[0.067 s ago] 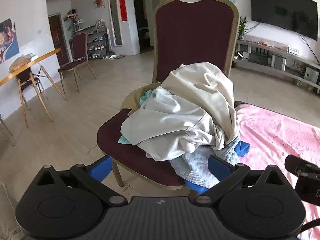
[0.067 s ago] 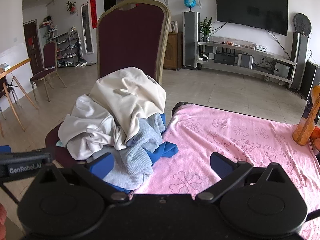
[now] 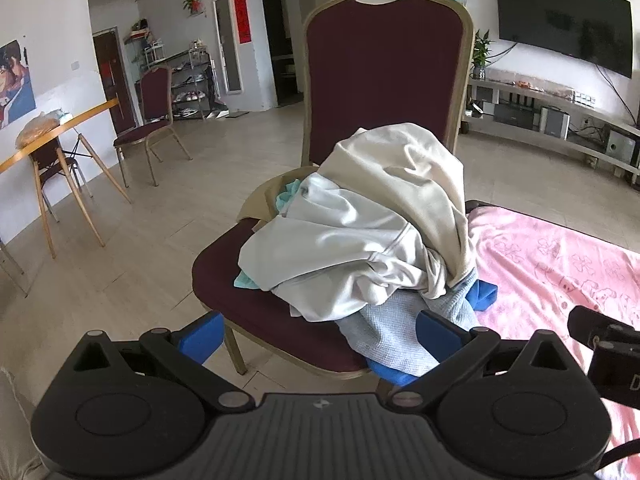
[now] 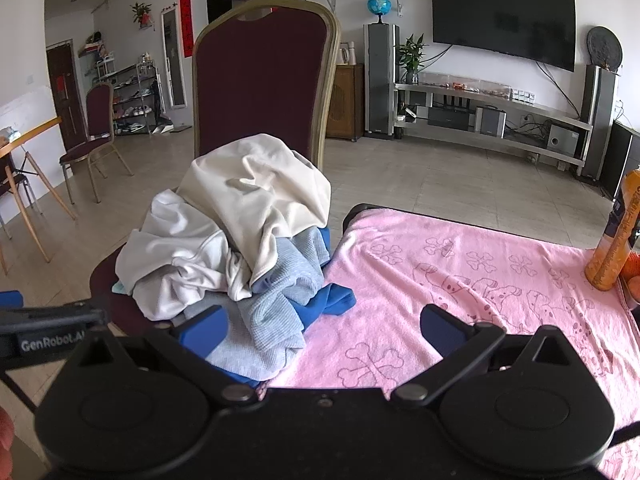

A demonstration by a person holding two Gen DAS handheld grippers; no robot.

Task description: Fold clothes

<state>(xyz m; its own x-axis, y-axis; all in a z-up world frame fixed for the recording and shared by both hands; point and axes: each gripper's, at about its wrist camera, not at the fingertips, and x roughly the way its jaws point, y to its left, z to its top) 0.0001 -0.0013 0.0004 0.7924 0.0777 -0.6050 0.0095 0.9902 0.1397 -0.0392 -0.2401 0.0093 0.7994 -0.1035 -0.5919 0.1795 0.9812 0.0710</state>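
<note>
A heap of clothes sits on the seat of a maroon chair (image 3: 384,68) (image 4: 260,80). On top lies a cream garment (image 3: 400,172) (image 4: 256,192), beside it a pale grey-white one (image 3: 340,256) (image 4: 176,256), and under them a light blue knit (image 3: 392,332) (image 4: 276,312) and a dark blue piece (image 4: 332,300). My left gripper (image 3: 320,330) hangs open just short of the chair's front edge, nothing between its fingers. Over the heap's right edge and the pink cloth (image 4: 480,280), my right gripper (image 4: 324,328) is open and empty.
The pink patterned cloth (image 3: 560,264) covers a table right of the chair. An orange bottle (image 4: 618,236) stands at its far right edge. A wooden table (image 3: 52,136) and a second maroon chair (image 3: 154,108) stand at the left. A TV (image 4: 504,28) and a low shelf line the back wall.
</note>
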